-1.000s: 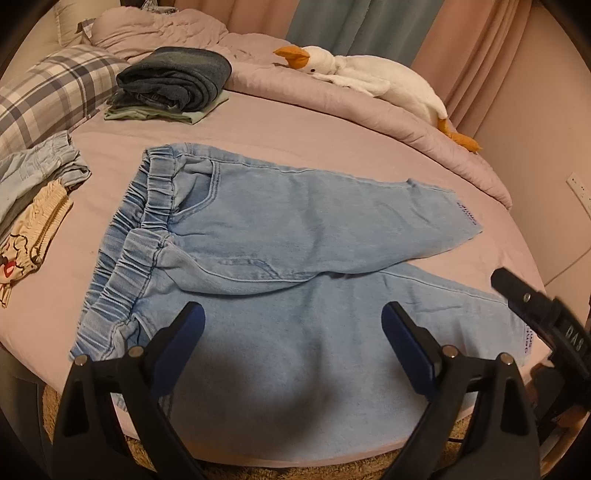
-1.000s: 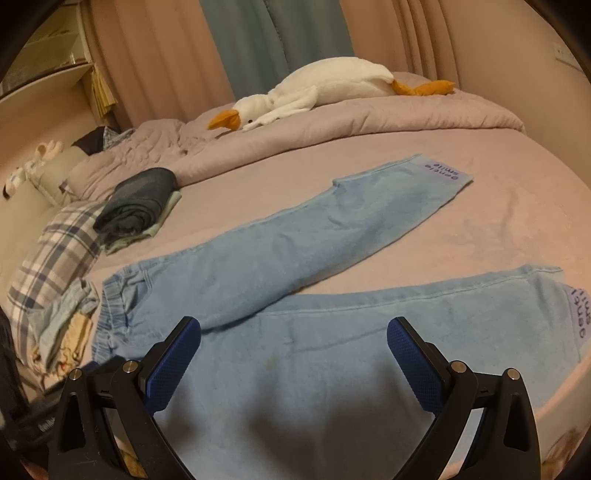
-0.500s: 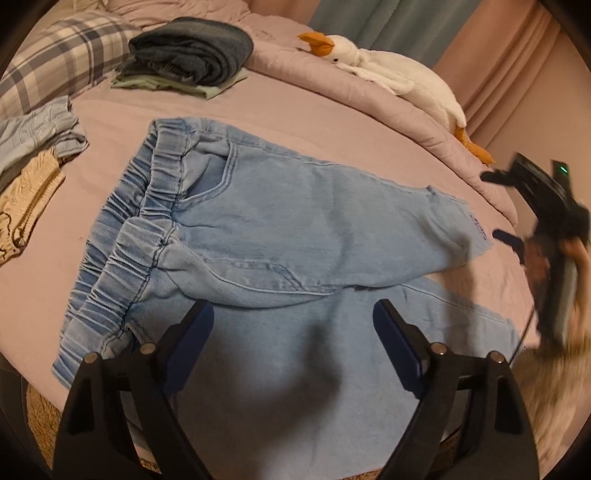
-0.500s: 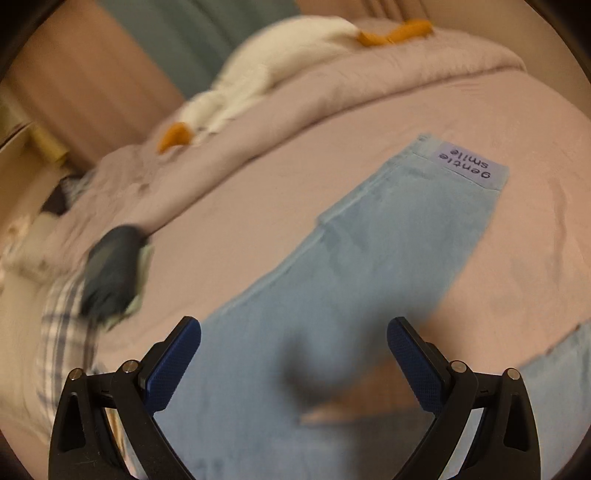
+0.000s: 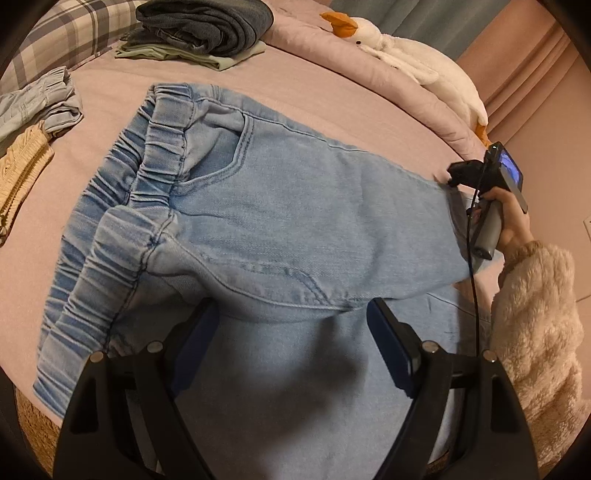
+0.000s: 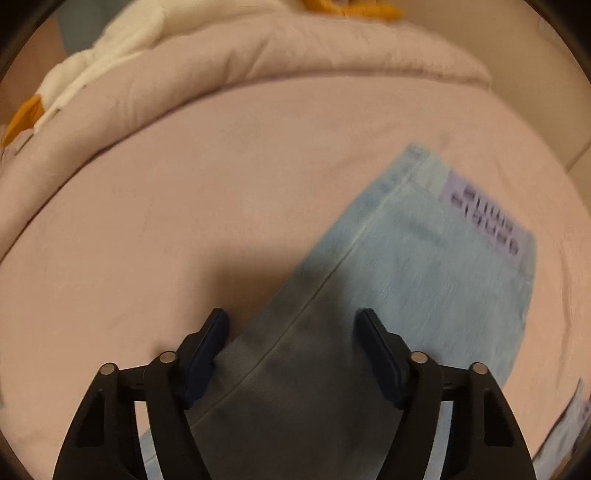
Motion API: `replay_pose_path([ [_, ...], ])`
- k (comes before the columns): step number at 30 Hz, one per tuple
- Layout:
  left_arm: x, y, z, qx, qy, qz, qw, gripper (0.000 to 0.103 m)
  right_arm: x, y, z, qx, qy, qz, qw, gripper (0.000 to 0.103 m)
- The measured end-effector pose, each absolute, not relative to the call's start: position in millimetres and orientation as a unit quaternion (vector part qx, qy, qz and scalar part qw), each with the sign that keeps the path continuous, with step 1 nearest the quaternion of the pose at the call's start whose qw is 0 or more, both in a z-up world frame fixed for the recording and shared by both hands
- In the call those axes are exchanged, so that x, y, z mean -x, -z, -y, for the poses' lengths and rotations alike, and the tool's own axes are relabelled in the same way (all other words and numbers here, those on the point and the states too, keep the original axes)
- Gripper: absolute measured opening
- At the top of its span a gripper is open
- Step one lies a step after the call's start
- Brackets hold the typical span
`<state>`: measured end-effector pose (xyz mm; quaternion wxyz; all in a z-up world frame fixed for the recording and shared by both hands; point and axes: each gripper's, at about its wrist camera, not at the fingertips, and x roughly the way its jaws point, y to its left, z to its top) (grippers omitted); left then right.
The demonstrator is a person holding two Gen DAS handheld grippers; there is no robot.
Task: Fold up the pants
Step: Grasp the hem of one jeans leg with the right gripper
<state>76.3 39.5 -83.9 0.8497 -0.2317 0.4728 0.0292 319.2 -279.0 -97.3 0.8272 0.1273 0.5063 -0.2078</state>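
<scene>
Light-blue jeans lie flat on the bed, legs splayed, no fold made yet. Left gripper hovers at the crotch, fingers wide. Right gripper over the far leg near the hem, fingers wide, nothing held.

A home bedroom: a bed with pink sheet, plaid pillow, plush goose, stacked folded clothes and curtains behind.
</scene>
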Motion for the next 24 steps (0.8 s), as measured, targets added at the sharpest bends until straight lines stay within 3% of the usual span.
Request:
replay_pose_path([
  [1,-76.7,85.1,-40.0,0.233,-0.030,-0.474,0.849,0.081,-314.9,95.4,278.7,-0.125,0.208,-0.499,0.832,0.056],
  [3,-76.6,86.6,-41.0,0.241,-0.031,-0.476,0.845,0.081,-308.2,91.1,282.7,-0.125,0.203,-0.493,0.837,0.016],
  [4,-78.1,86.8,-41.3,0.245,-0.030,-0.476,0.844,0.081,-303.4,87.6,287.2,-0.125,0.209,-0.495,0.834,0.011],
  [10,-68.0,73.8,-39.9,0.262,-0.031,-0.457,0.850,0.081,-254.3,35.6,306.6,-0.214,0.127,-0.432,0.867,0.009],
  [16,-60.1,54.5,-34.6,0.281,-0.028,-0.428,0.859,0.083,-112.5,-15.5,318.8,-0.279,0.051,-0.310,0.907,0.009],
  [19,-63.9,49.3,-31.2,0.293,-0.020,-0.426,0.856,0.083,-55.8,-3.3,319.1,-0.290,0.033,-0.295,0.910,0.009],
  [24,-92.3,43.1,-23.1,0.299,-0.002,-0.433,0.850,0.084,-12.3,38.9,316.6,-0.285,0.050,-0.338,0.896,0.009],
])
